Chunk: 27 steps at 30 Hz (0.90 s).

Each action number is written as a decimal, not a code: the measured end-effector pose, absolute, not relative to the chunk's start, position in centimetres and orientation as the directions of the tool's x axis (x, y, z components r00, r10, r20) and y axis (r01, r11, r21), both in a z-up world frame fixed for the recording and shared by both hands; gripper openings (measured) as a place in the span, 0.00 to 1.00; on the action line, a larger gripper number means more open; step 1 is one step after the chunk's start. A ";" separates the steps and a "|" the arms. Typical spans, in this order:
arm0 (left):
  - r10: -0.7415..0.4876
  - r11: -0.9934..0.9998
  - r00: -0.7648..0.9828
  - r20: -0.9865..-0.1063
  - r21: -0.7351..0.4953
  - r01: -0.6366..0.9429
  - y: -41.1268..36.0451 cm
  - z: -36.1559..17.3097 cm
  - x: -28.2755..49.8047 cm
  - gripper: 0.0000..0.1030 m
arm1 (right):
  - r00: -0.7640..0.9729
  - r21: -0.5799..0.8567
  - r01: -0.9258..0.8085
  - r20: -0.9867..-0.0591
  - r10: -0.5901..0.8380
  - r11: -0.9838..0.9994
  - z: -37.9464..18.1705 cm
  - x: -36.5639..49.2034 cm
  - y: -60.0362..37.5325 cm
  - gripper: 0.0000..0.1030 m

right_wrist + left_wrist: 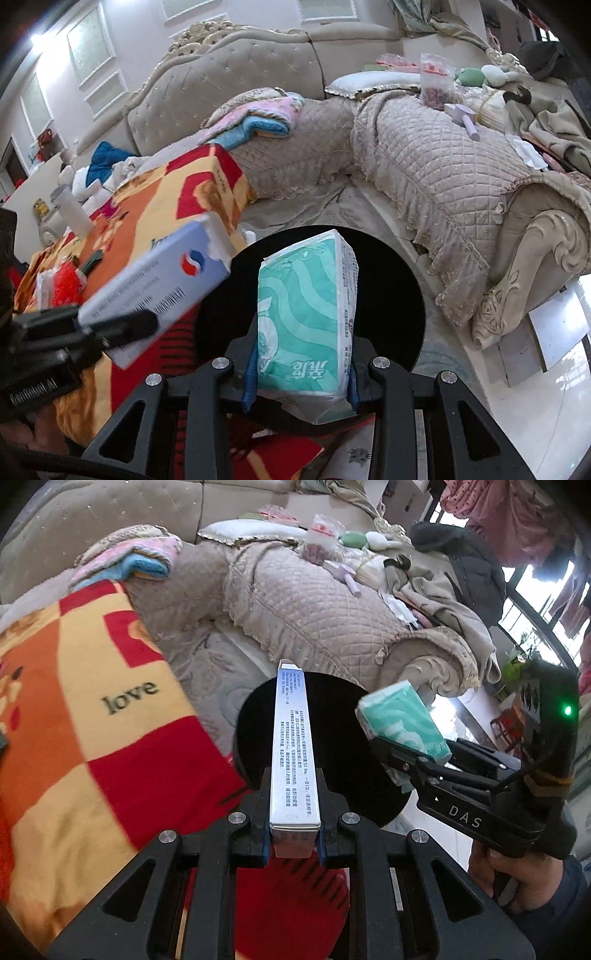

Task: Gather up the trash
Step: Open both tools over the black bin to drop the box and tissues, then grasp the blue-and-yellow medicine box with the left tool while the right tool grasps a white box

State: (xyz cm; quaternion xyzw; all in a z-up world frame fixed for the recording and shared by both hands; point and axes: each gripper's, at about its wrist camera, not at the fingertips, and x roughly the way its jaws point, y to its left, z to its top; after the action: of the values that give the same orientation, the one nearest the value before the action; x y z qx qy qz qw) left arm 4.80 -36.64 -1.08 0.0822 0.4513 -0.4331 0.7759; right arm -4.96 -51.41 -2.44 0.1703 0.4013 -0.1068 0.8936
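My left gripper (293,834) is shut on a long, narrow silver box (291,738) with printed text; the box sticks out forward over a round black bin (255,716). In the right wrist view the same box (159,280) shows a white and blue face with a barcode, held by the left gripper (110,332) at the bin's left rim. My right gripper (301,376) is shut on a green and white tissue pack (306,310), upright above the bin's dark opening (391,280). The left wrist view shows that pack (400,712) at the bin's right edge.
A table under a red, orange and yellow blanket (92,701) stands left of the bin, with a white bottle (72,210) and red scraps (66,288) on it. A quilted beige sofa (314,609) piled with cloths and bags runs behind. Pale floor (554,406) lies to the right.
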 end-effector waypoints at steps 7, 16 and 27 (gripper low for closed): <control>-0.566 0.628 0.188 -0.803 -0.271 0.729 -37.1 -2.5 5.4 0.18 | 0.656 0.213 0.355 -0.751 -0.080 0.910 -2.2 -4.6 -52.0 0.58; -0.594 0.683 0.257 -0.762 -0.309 0.662 -29.9 -0.2 5.3 0.39 | 0.680 0.212 0.342 -0.728 -0.086 0.916 0.0 -5.3 -49.6 0.58; -0.475 0.843 0.513 -0.715 -0.203 0.498 -12.4 1.5 5.9 0.50 | 0.735 0.245 0.189 -0.677 0.028 0.951 3.1 -4.6 -39.4 0.62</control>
State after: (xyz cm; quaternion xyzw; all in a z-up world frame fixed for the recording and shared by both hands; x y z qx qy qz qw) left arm 5.91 -12.36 1.54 0.0139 0.4065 -0.2797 0.8697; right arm -4.56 -39.40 3.14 0.1502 0.3612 -0.0435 0.9193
